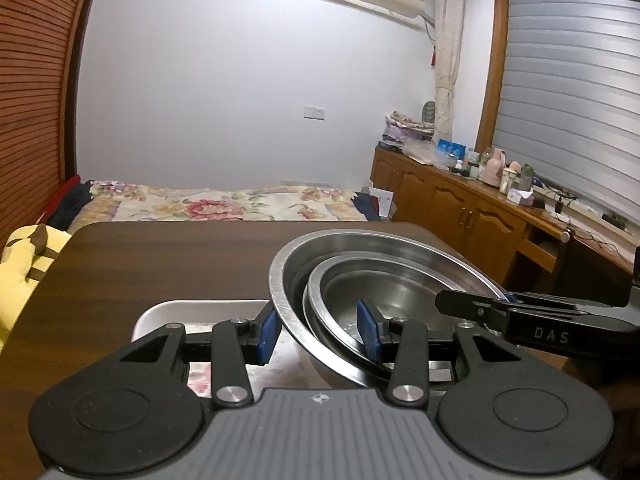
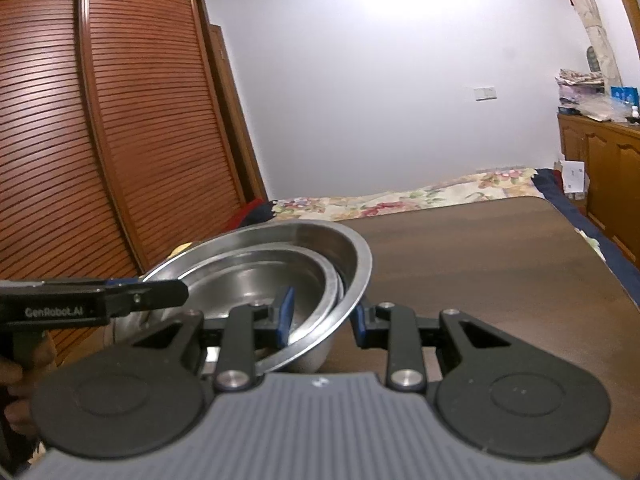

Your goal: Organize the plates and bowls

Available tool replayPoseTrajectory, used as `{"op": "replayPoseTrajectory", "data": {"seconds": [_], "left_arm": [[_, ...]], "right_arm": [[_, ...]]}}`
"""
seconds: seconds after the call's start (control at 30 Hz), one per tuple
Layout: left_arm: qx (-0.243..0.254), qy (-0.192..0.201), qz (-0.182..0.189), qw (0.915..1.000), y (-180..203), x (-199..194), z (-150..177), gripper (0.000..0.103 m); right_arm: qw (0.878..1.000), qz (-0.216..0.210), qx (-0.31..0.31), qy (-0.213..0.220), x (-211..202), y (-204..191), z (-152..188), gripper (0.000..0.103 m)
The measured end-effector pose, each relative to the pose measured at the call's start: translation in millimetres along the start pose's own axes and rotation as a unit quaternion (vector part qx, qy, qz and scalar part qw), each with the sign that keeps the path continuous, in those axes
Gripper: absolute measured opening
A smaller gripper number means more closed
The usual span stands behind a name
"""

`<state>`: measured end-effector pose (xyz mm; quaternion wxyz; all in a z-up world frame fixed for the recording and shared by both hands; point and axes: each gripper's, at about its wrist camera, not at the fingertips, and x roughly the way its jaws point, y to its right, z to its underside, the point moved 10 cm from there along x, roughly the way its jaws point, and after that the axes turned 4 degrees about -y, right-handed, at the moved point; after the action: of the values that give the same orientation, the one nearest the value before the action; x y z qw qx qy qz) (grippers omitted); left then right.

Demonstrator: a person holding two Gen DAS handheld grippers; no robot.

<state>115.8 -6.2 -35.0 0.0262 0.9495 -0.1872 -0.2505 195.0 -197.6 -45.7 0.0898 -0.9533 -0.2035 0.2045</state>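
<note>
While the dark brown wooden desk (image 1: 140, 264) takes most of both views, the task's things sit above its near part: a large round stainless steel bowl (image 1: 360, 248) with smaller steel bowls (image 1: 384, 296) nested inside, the whole stack tilted and seemingly lifted off the desk. Below it, at the near edge, lies a white rectangular tray (image 1: 192, 312). I judge the step in hand to be carrying the nested stack with both tools together. The next move calls for keeping the two sides at equal height, so the inner bowls do not slide, and then lowering the stack to its place, maybe onto the tray. The left gripper (image 1: 320, 330) points slightly downward, and its jaws are clamped over the near left rims, one blue pad (image 1: 267, 336) outside and one inside. The right gripper (image 2: 322, 320) comes from the opposite side, also a little below level, with its jaws clamped on the right rim in the same way. A hand (image 2: 16, 376) is partly visible under the left tool.
</note>
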Motion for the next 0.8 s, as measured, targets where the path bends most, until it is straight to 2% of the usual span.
{"op": "replayPoseTrajectory", "data": {"seconds": [0.2, 0.8], "left_arm": [[-0.013, 0.004, -0.003, 0.9999, -17.4, -7.3, -1.0, 0.043], [-0.041, -0.006, -0.051, 0.9979, -75.9, -14.9, 14.8, 0.043]], "right_arm": [[1.0, -0.01, -0.01, -0.006, 5.3, -16.6, -2.1, 0.032], [0.997, -0.038, -0.054, -0.042, 37.0, -63.1, 6.0, 0.032]]}}
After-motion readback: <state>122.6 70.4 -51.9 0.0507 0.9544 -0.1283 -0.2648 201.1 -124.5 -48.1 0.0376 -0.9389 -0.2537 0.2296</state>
